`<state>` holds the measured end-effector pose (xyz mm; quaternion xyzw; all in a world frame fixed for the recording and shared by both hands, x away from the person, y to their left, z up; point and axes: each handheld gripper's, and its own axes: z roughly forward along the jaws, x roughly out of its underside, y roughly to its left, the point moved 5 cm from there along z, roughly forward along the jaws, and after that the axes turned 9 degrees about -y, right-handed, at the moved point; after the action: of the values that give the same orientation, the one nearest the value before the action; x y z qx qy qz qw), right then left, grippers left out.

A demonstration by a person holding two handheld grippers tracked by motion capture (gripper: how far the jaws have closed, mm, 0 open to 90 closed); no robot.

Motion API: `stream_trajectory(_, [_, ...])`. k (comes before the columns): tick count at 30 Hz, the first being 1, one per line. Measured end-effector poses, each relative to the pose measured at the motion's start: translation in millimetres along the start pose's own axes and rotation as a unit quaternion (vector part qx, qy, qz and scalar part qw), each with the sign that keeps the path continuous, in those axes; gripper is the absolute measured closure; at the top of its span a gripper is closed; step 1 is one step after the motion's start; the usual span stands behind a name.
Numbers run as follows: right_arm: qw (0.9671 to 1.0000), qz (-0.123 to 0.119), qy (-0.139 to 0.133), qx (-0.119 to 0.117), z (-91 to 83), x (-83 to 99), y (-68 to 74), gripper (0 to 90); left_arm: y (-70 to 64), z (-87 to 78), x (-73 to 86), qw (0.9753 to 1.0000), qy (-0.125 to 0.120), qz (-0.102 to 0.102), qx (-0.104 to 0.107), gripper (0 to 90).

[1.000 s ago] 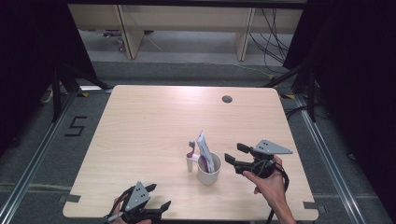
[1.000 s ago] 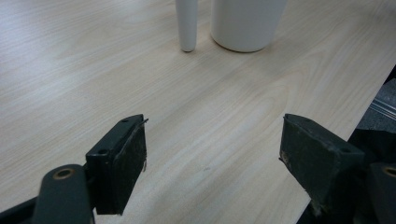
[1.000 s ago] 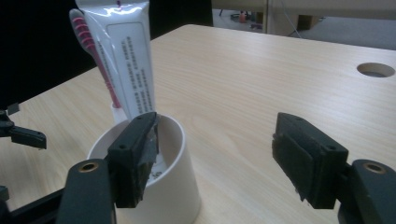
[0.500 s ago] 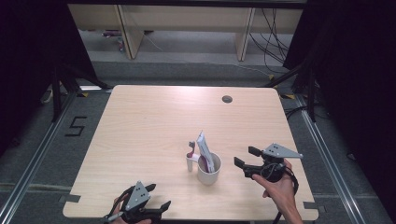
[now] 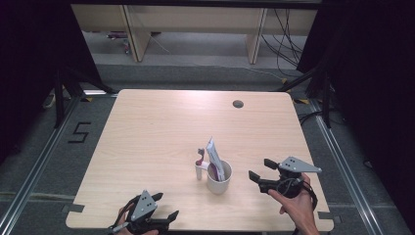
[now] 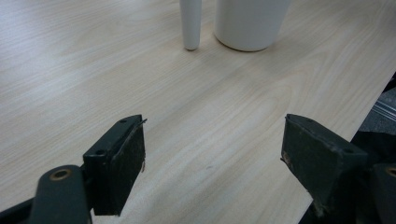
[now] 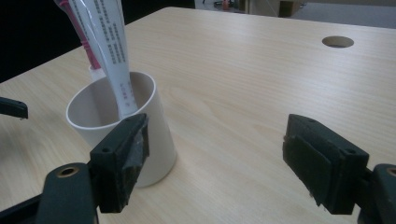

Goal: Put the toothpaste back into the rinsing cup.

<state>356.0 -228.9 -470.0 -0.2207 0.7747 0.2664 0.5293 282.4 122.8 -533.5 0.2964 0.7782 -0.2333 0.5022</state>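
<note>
Black jaws of the right gripper point(image 5: 258, 169) stand wide apart and hold nothing, just to the right of the white cup point(image 5: 219, 177); the left gripper point(image 5: 165, 206), released as well, sits near the table's point(image 5: 161, 127) front edge, on the cup's near left. Inside the cup lean a white tube point(image 5: 215, 157) and a pink toothbrush point(image 5: 200, 155), and a round hole point(image 5: 238, 104) lies well beyond the cup, toward the far edge.

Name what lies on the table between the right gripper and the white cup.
Nothing: in the high view only bare table separates the right gripper from the white cup.
</note>
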Motion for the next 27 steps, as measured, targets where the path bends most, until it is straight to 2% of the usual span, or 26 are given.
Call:
stream_trajectory(1, [0.9998,-0.019,-0.007,0.001,0.1,-0.2,-3.3,23.5,-0.2,0.4,0.0,1.0000,-0.001,-0.002,0.000,21.3])
stream_trajectory(2, [0.9999,-0.011,-0.005,0.001,-1.1,1.3,-2.4,23.5,-0.1,0.9,0.1,1.0000,-0.003,-0.003,0.000,21.4])
stream_trajectory(5, [0.9999,-0.013,-0.004,0.004,-4.2,4.8,-4.1,23.3,-0.1,0.8,0.1,1.0000,-0.001,-0.001,0.000,21.3])
stream_trajectory(7, [1.0000,0.001,0.005,0.005,-7.3,7.5,-2.6,23.1,-0.3,0.2,-0.2,1.0000,0.001,0.002,-0.001,21.3])
stream_trajectory(8, [0.9999,-0.012,0.001,0.005,-7.5,8.1,-5.0,23.0,-0.5,0.1,-0.3,1.0000,0.000,0.001,-0.001,21.4])
stream_trajectory(9, [1.0000,0.000,0.000,0.007,-8.0,9.3,-3.7,22.9,-0.2,0.1,-0.1,1.0000,0.001,0.002,-0.001,21.3])
stream_trajectory(10, [0.9998,-0.018,0.000,0.009,-9.3,9.5,-6.7,22.8,0.1,0.1,0.1,1.0000,0.002,0.003,-0.002,21.3])
stream_trajectory(11, [1.0000,-0.004,0.000,0.007,-9.7,10.5,-4.7,22.8,0.3,0.2,0.2,1.0000,0.003,0.003,-0.002,21.3])
stream_trajectory(12, [0.9998,-0.016,-0.001,0.007,-10.5,10.8,-6.8,22.8,1.3,-0.4,0.5,0.9999,0.008,0.009,-0.002,21.3])
stream_trajectory(13, [0.9999,-0.003,0.009,0.007,-12.7,11.7,-4.8,22.7,2.0,-0.8,0.6,0.9998,0.012,0.014,-0.003,21.3])
stream_trajectory(14, [0.9999,-0.013,0.006,0.007,-13.1,11.9,-6.9,22.7,-0.3,0.6,0.1,1.0000,0.002,0.002,-0.001,21.3])
stream_trajectory(15, [0.9999,0.002,0.011,0.009,-14.4,13.2,-4.9,22.6,-0.2,0.8,0.2,1.0000,0.003,0.004,0.002,21.3])
stream_trajectory(16, [0.9999,-0.011,0.005,0.010,-14.0,13.4,-7.2,22.6,-0.5,0.7,0.2,1.0000,0.003,0.005,0.001,21.3])
stream_trajectory(17, [0.9998,-0.014,0.004,0.011,-14.5,14.0,-7.9,22.5,-0.5,0.4,0.3,1.0000,0.004,0.006,0.000,21.3])
stream_trajectory(18, [0.9999,0.002,0.010,0.014,-15.8,15.3,-5.7,22.4,-0.7,0.2,0.1,1.0000,0.004,0.007,0.001,21.4])
stream_trajectory(19, [0.9997,-0.017,0.009,0.012,-16.6,15.3,-8.5,22.4,-0.8,0.2,0.1,1.0000,0.003,0.006,0.001,21.4])
stream_trajectory(21, [0.9998,-0.012,0.013,0.013,-18.0,16.9,-7.6,22.1,-0.6,-0.1,0.4,1.0000,0.004,0.006,0.000,21.4])
stream_trajectory(22, [0.9999,-0.006,0.005,0.011,-17.1,17.7,-6.2,22.1,-0.6,-0.1,0.3,1.0000,0.004,0.006,0.000,21.4])
stream_trajectory(23, [0.9998,-0.003,0.012,0.014,-18.8,18.9,-6.0,21.9,-0.6,0.0,0.2,1.0000,0.004,0.007,0.001,21.4])
stream_trajectory(24, [0.9995,-0.028,0.005,0.015,-18.7,18.5,-9.2,21.6,-0.9,0.3,0.1,1.0000,0.003,0.006,0.001,21.4])
stream_trajectory(25, [0.9998,-0.013,0.003,0.017,-18.8,20.0,-6.9,21.4,-1.3,0.7,-0.1,1.0000,0.001,0.004,0.001,21.3])
stream_trajectory(26, [0.9993,-0.032,0.004,0.018,-19.7,20.1,-9.7,21.3,-1.4,0.8,0.0,1.0000,0.001,0.005,0.002,21.4])
stream_trajectory(27, [0.9995,-0.021,0.012,0.019,-21.3,21.7,-8.2,21.1,-1.5,0.9,0.1,1.0000,0.001,0.005,0.002,21.4])
